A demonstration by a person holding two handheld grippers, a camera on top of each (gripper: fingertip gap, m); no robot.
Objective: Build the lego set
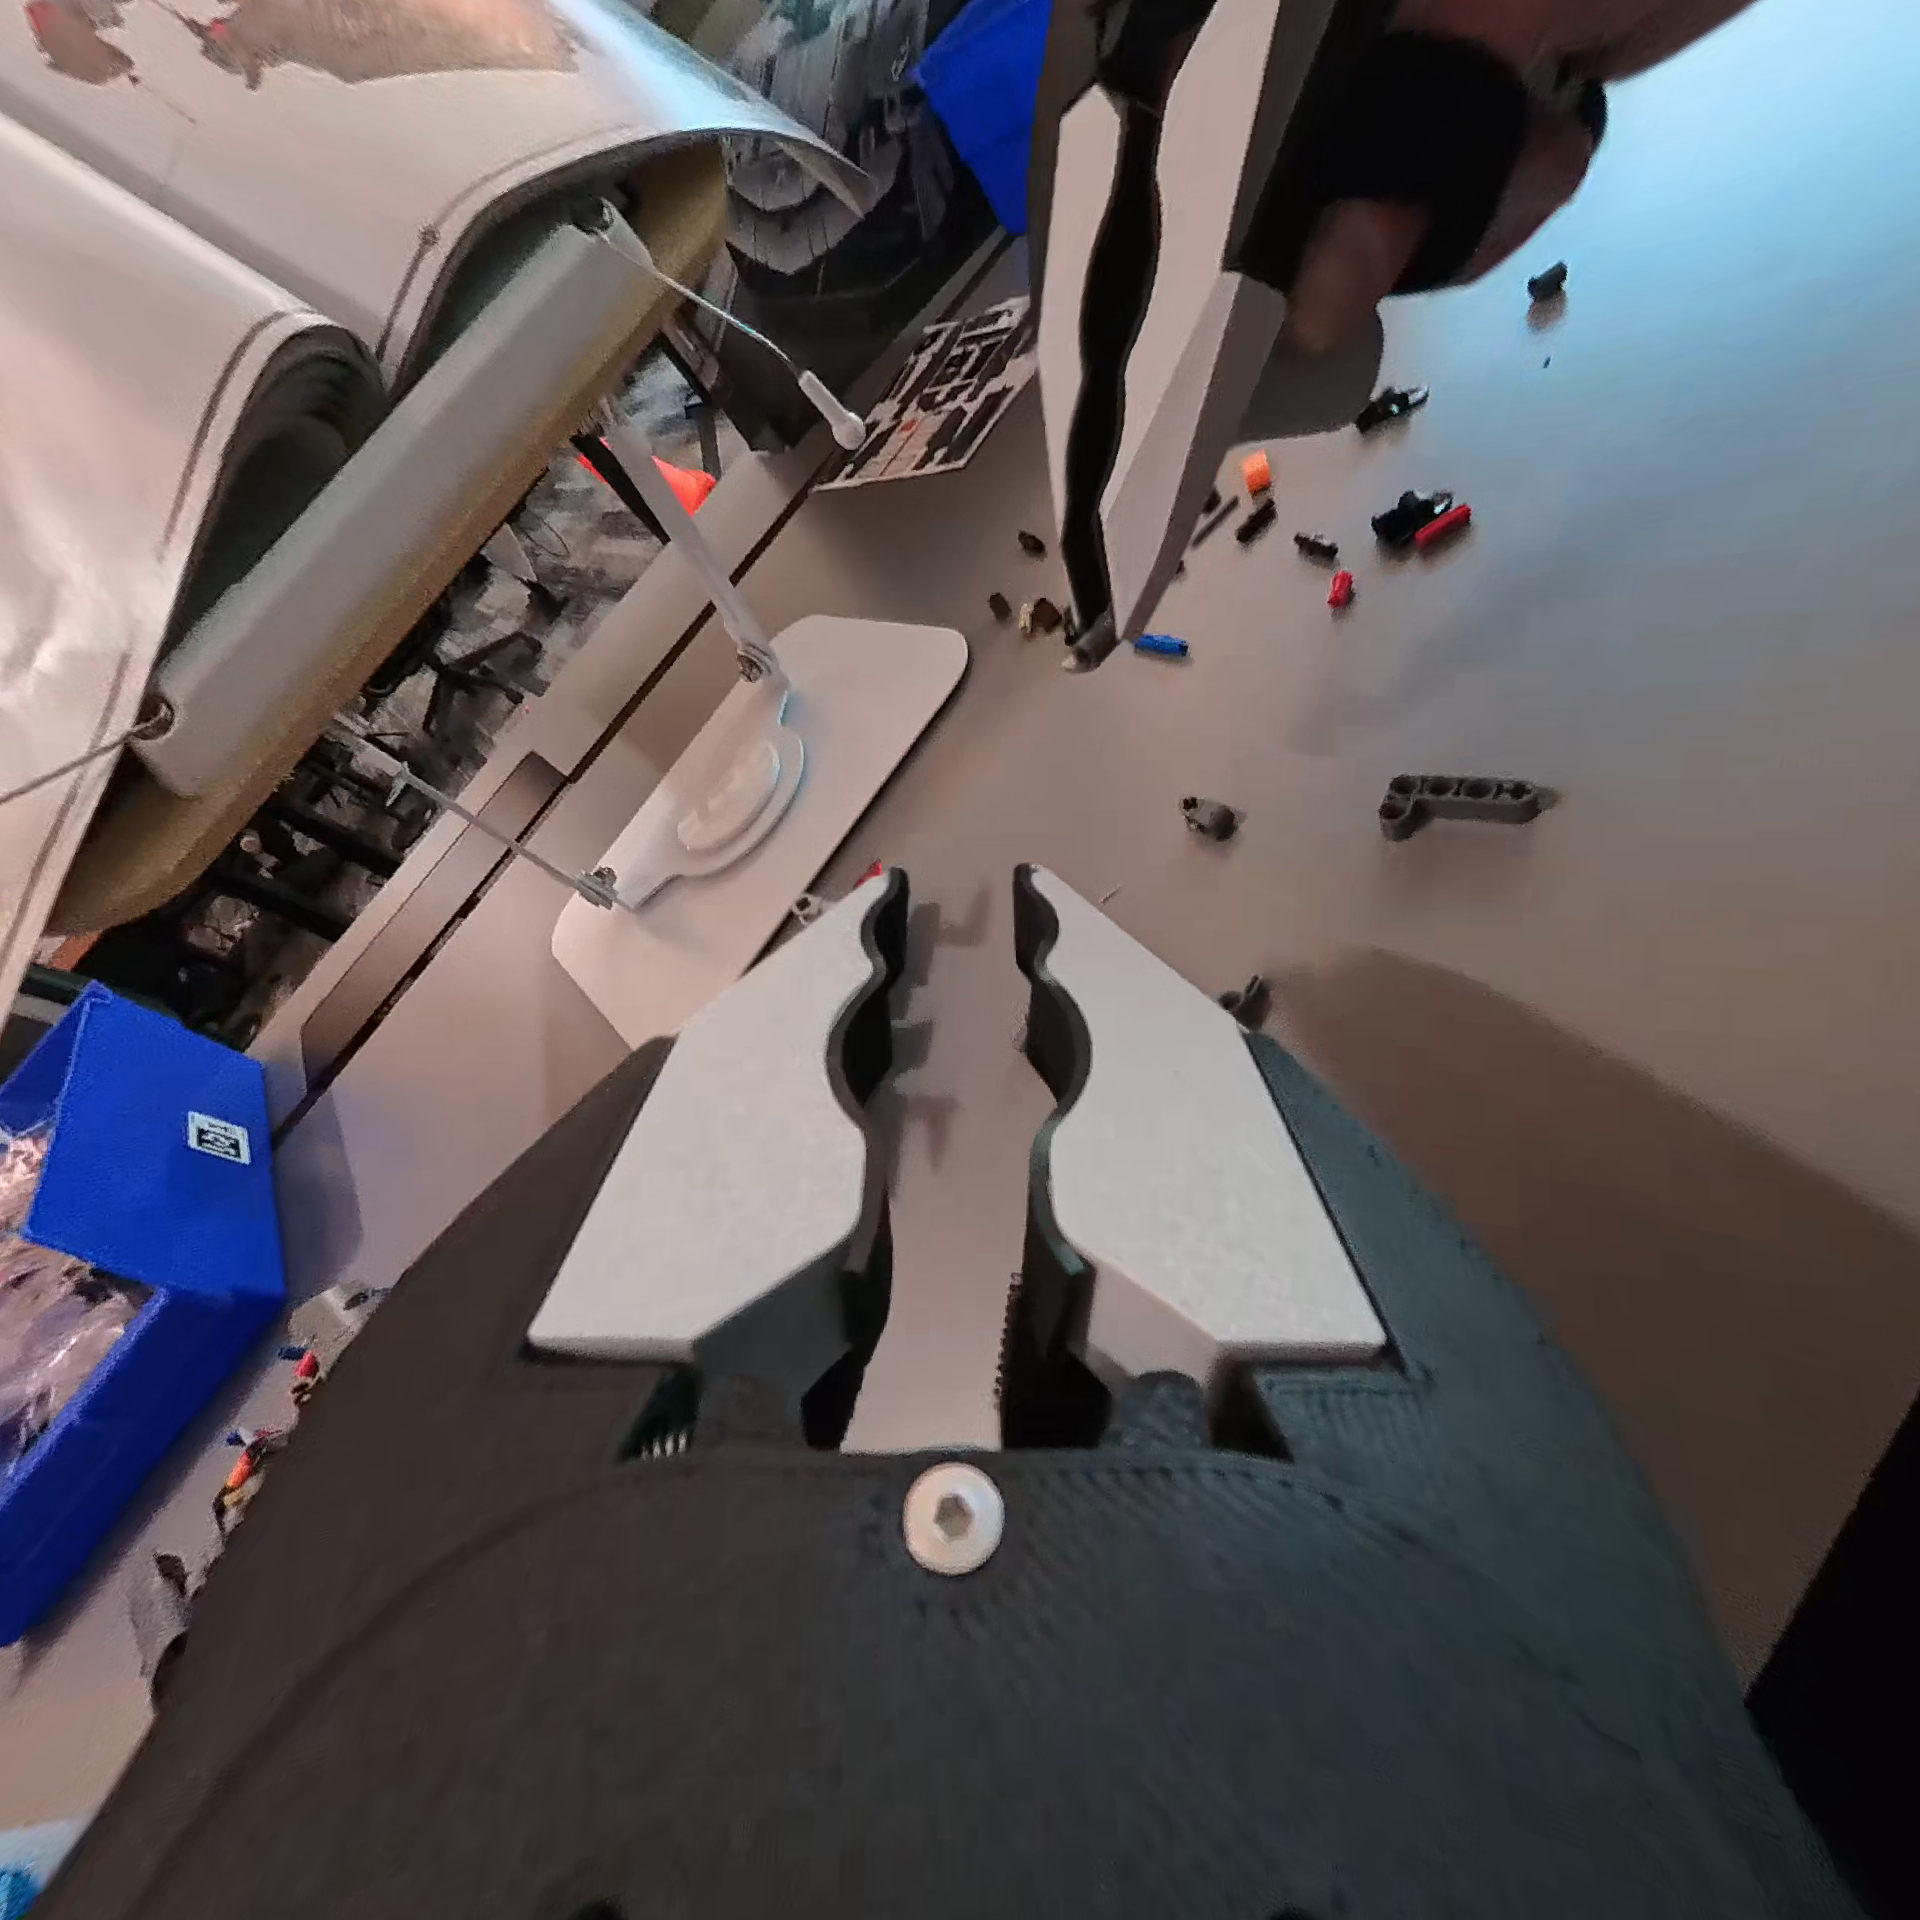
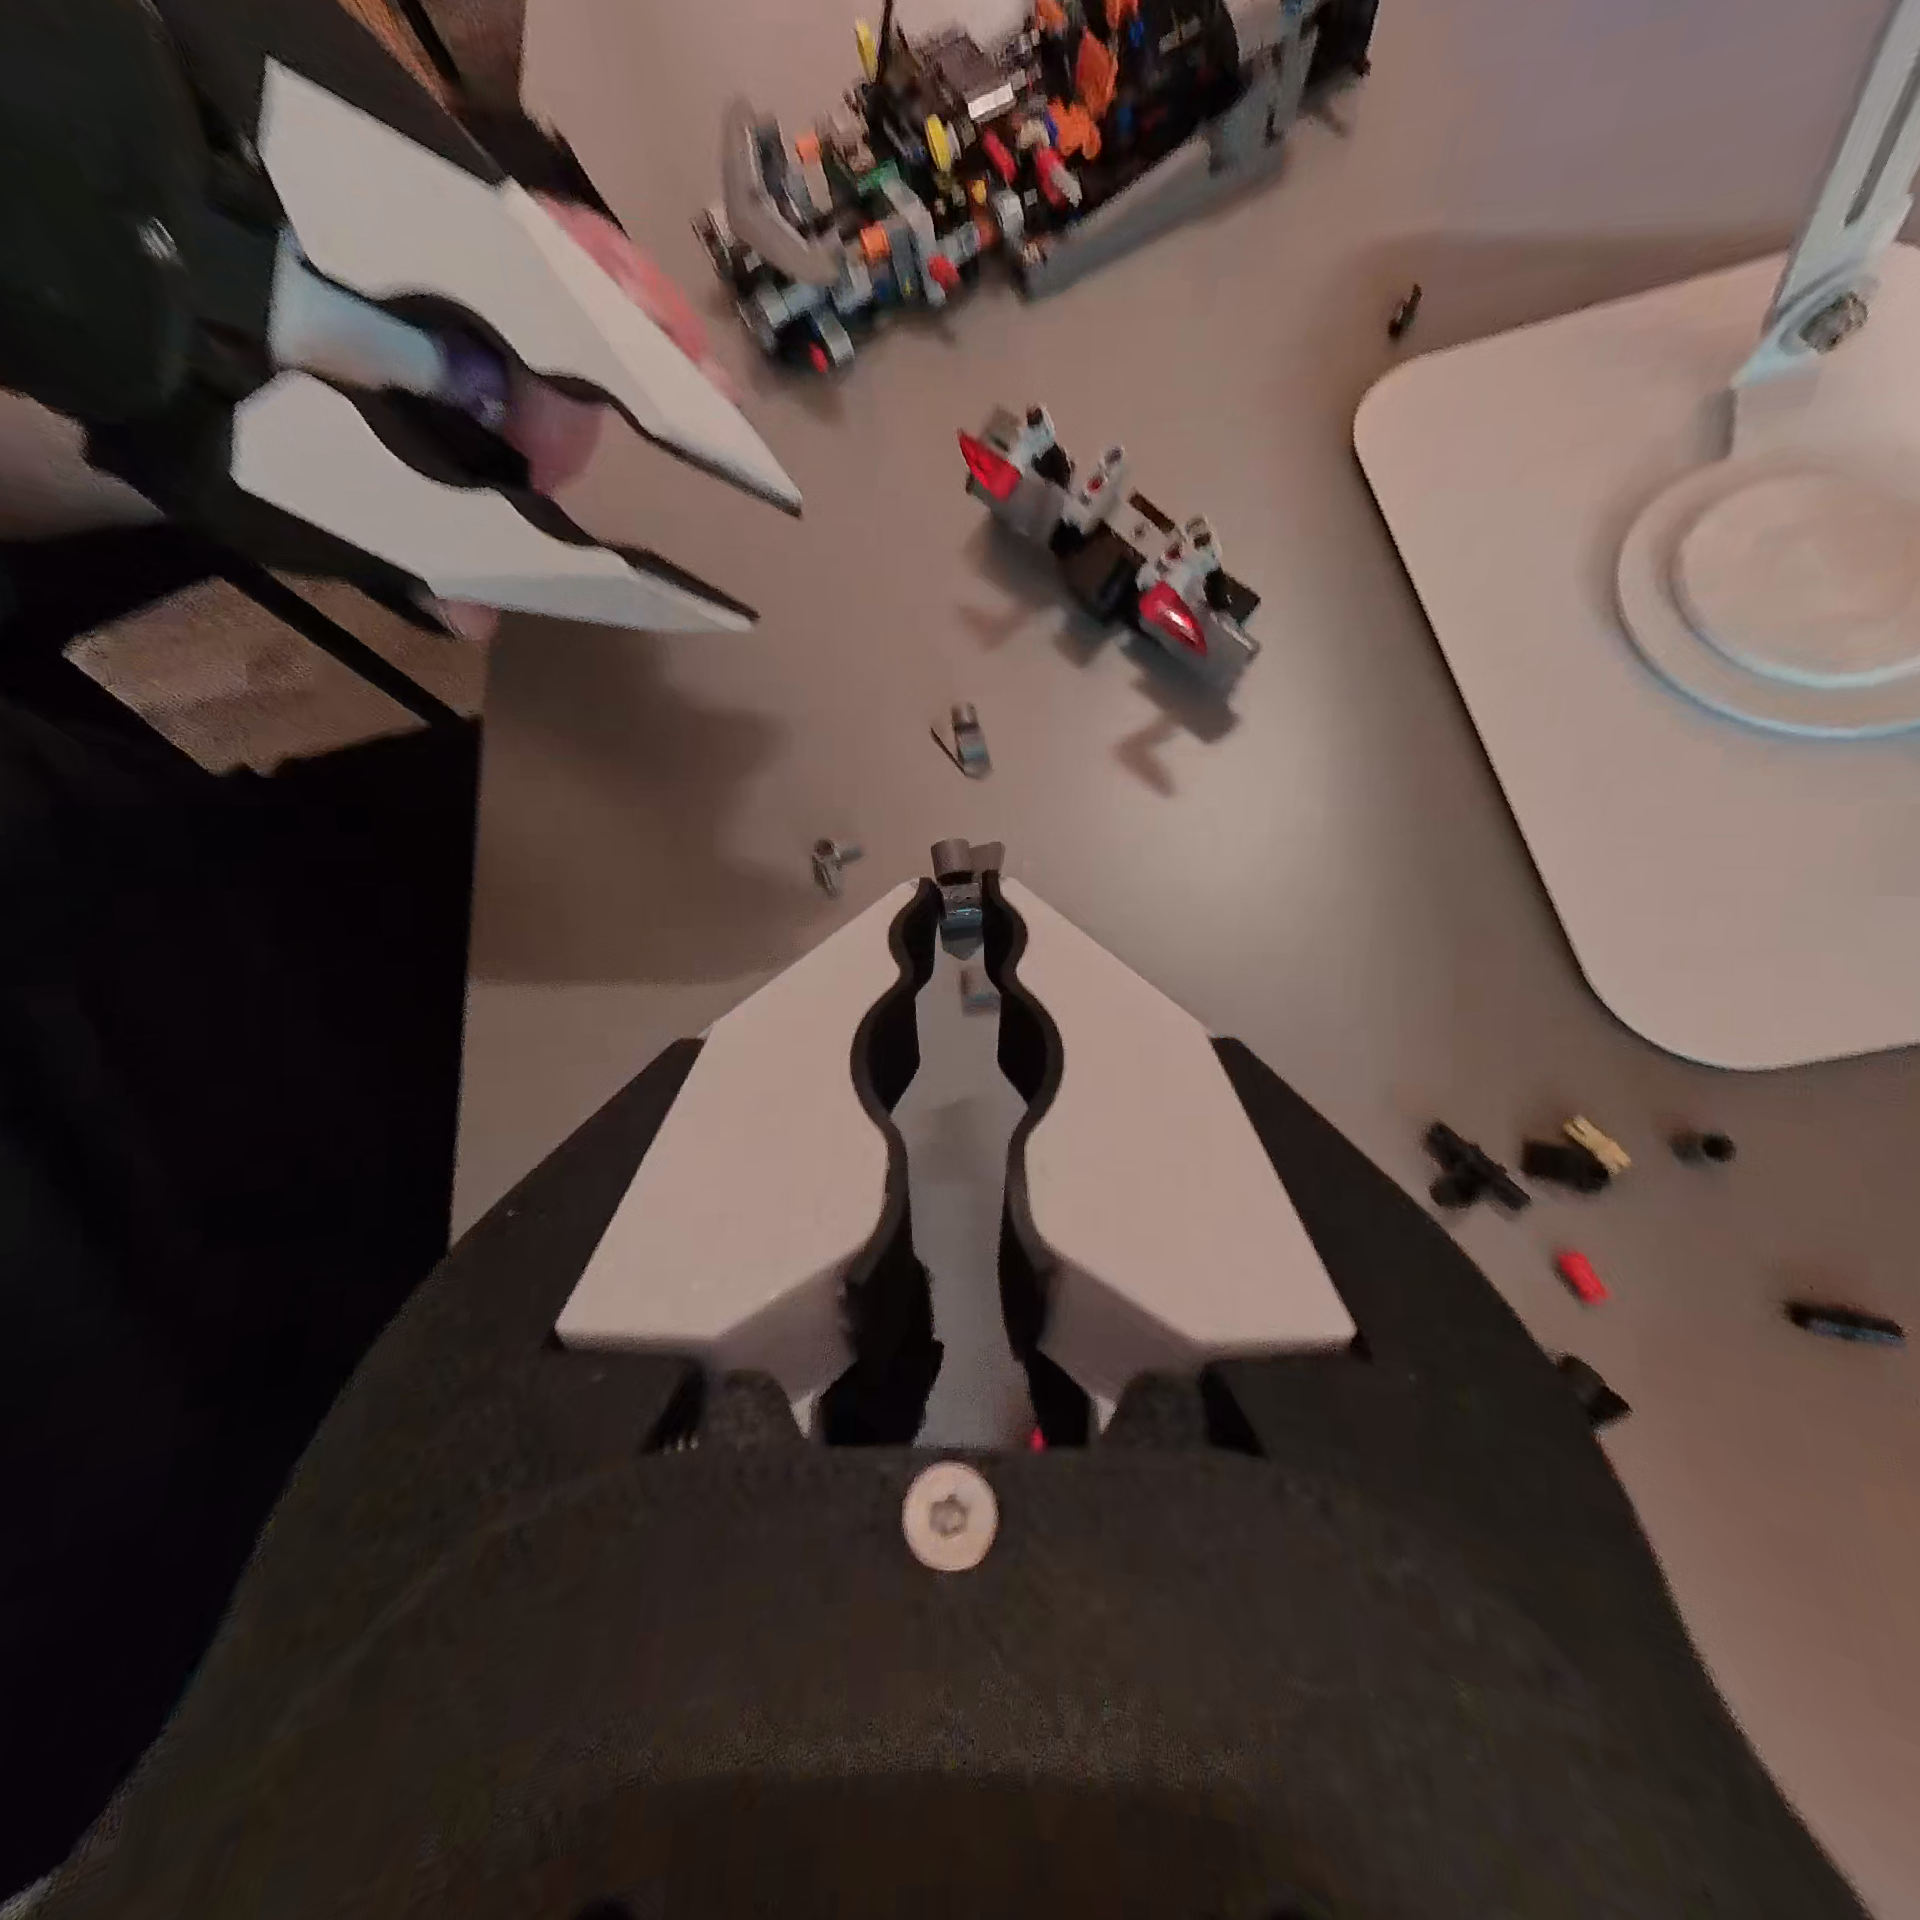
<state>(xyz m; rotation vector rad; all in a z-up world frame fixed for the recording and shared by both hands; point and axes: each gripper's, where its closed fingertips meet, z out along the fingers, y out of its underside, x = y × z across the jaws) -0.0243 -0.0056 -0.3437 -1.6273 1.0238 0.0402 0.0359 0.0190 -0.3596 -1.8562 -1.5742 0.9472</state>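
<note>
Landmark: the white lamp base (image 2: 1538, 644), a flat rounded plate on the grey table (image 2: 1195, 935); places below are told against it.

Left gripper (image 1: 961, 883): far left of the lamp base in the right wrist view, above the table edge. Its jaws stand apart with bare table between the tips; it grasps nothing.

Small grey connector (image 2: 836, 860): loose on the table, left of the lamp base and just left of the right gripper's tips.

Right gripper (image 2: 961, 883): left of the lamp base, tips low over the table. Its jaws are clenched on a small grey piece (image 2: 958, 894), which pokes out past the tips.

Second grey piece (image 2: 964, 738): on the table beyond the right gripper's tips, left of the lamp base.

Grey sub-assembly with red cones (image 2: 1117, 540): lying left of the lamp base, near it but apart.

Large multicoloured build (image 2: 977, 177): farther off than the sub-assembly, left of the lamp base's far end.

Loose small parts (image 2: 1548, 1164): black, tan and red bits scattered on the table at the near side of the lamp base.

Bent grey beam (image 1: 1460, 802): in the left wrist view, right of the lamp base, alone on the table.
</note>
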